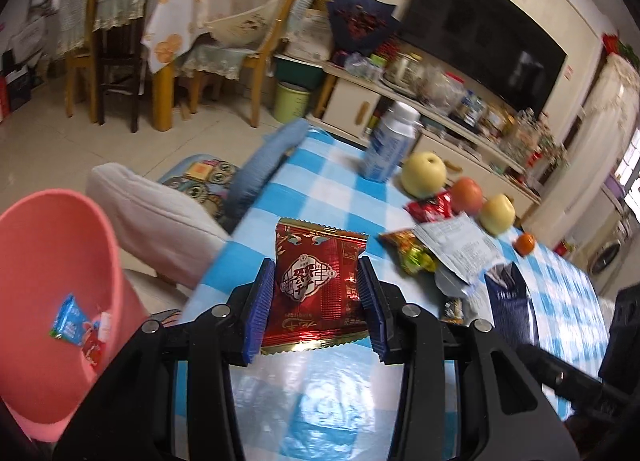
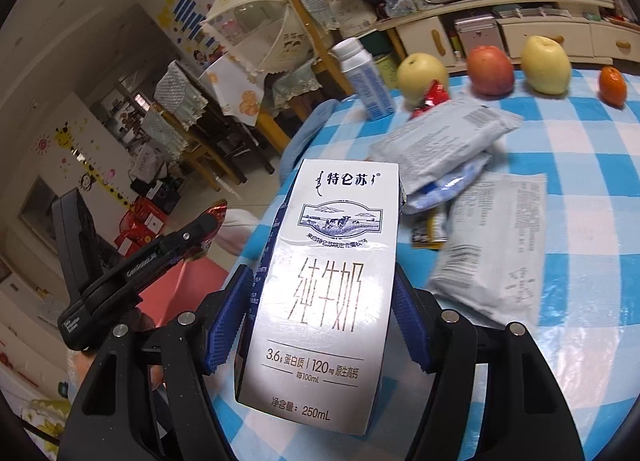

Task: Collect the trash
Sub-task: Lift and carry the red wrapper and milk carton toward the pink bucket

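Grippers each clamped on a piece of trash above the blue-checked table (image 1: 320, 185).

Left gripper (image 1: 316, 293) pinches a red snack packet (image 1: 316, 281); only its view shows the pink bin (image 1: 52, 261) at near left, wrappers inside. Right gripper (image 2: 324, 313) grips a milk carton (image 2: 324, 285); only its view shows the grey packets (image 2: 492, 245) lying unobscured, with the fruit (image 2: 490, 69) at the far edge.
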`<act>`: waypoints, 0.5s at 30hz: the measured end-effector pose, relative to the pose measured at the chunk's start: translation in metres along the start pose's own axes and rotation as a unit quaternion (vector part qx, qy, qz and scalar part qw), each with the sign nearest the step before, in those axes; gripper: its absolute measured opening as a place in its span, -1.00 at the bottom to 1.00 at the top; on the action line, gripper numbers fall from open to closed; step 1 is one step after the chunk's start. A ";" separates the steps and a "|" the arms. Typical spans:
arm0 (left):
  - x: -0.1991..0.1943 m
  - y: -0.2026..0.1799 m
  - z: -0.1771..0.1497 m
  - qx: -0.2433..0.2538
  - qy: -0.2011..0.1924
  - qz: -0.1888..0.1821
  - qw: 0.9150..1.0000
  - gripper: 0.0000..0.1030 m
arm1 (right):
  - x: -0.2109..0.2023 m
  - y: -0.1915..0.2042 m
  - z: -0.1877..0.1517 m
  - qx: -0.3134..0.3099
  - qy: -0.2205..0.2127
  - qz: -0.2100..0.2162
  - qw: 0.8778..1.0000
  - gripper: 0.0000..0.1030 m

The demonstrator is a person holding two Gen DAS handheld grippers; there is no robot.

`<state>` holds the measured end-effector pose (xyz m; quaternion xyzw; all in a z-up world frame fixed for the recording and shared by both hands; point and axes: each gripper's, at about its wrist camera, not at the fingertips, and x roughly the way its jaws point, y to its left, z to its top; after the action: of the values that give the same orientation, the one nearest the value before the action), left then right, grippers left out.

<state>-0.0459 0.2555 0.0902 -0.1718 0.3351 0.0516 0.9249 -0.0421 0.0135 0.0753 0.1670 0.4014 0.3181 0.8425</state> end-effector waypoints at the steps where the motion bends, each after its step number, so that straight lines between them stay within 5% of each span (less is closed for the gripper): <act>1: -0.002 0.004 0.001 -0.006 -0.002 0.003 1.000 -0.16 | 0.004 0.008 -0.001 -0.005 0.004 0.004 1.000 0.33; 15: -0.038 0.095 0.019 -0.116 -0.045 0.075 0.989 -0.28 | 0.075 0.128 -0.013 -0.080 0.048 0.062 0.994 0.33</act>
<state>-0.0836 0.3514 0.1012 -0.2498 0.2972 0.1665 0.9064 -0.0683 0.1593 0.0932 0.1082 0.4039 0.4082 0.8115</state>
